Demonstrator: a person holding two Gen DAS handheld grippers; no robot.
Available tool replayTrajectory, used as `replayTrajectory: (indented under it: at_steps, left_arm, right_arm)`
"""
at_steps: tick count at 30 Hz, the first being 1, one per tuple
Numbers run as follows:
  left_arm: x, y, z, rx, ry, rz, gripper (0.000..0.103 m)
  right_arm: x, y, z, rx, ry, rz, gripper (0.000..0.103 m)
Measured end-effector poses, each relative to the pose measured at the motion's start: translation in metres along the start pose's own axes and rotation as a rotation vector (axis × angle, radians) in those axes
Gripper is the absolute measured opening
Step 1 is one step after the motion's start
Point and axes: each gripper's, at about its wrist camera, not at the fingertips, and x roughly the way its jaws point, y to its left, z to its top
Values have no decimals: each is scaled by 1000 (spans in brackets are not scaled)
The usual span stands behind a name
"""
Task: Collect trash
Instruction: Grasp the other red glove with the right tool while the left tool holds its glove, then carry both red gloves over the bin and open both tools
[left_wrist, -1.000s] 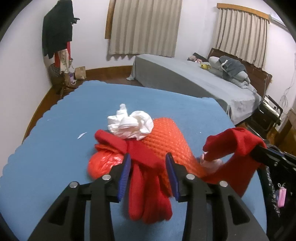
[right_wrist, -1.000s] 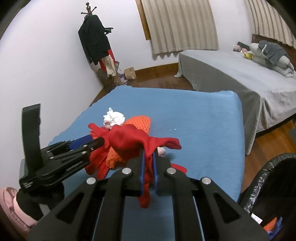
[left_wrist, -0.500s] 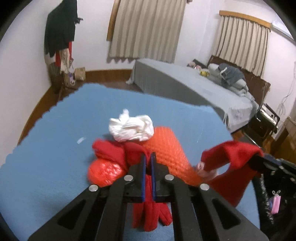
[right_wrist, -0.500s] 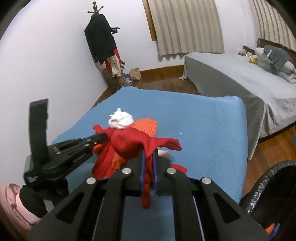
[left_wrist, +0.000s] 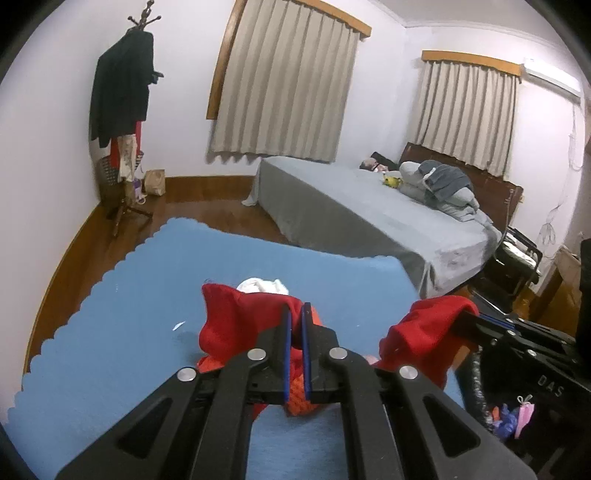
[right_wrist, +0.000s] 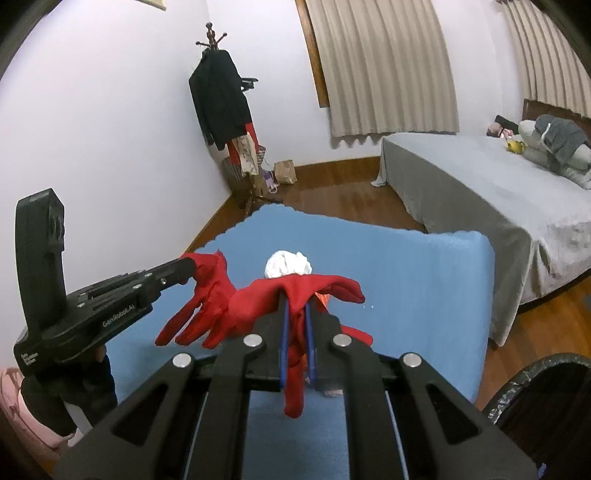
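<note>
My left gripper (left_wrist: 294, 312) is shut on a red glove (left_wrist: 240, 317) and holds it above the blue table (left_wrist: 122, 314); it also shows in the right wrist view (right_wrist: 186, 267) with the glove (right_wrist: 201, 310) hanging from it. My right gripper (right_wrist: 295, 306) is shut on a second red glove (right_wrist: 306, 288), also lifted; it shows in the left wrist view (left_wrist: 432, 325). A crumpled white tissue (right_wrist: 288, 263) and an orange mesh piece (left_wrist: 301, 400) lie on the table below, mostly hidden.
A black-lined trash bin stands at the table's right side (right_wrist: 546, 398), with trash inside (left_wrist: 513, 417). A grey bed (left_wrist: 369, 206) is beyond the table. A coat rack (left_wrist: 125, 122) stands in the left corner. A small white scrap (left_wrist: 178, 325) lies on the table.
My left gripper closed on the red glove and lifted it off the pile. Both grippers have risen, each carrying a glove, and the table pile now sits lower in view.
</note>
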Motion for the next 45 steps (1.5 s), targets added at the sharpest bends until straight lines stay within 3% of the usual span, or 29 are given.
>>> replayTrajectory:
  at_steps: [15, 35, 45]
  left_arm:
    - [-24, -42, 18, 40, -59, -75, 5]
    - [-26, -130, 1, 114, -19, -242, 5]
    - [-21, -182, -7, 178, 2, -348, 5]
  right_arm:
    - [-52, -14, 15, -2, -86, -61, 7]
    - [-121, -61, -9, 67, -116, -217, 7]
    - [-160, -99, -33, 133, -121, -340, 7]
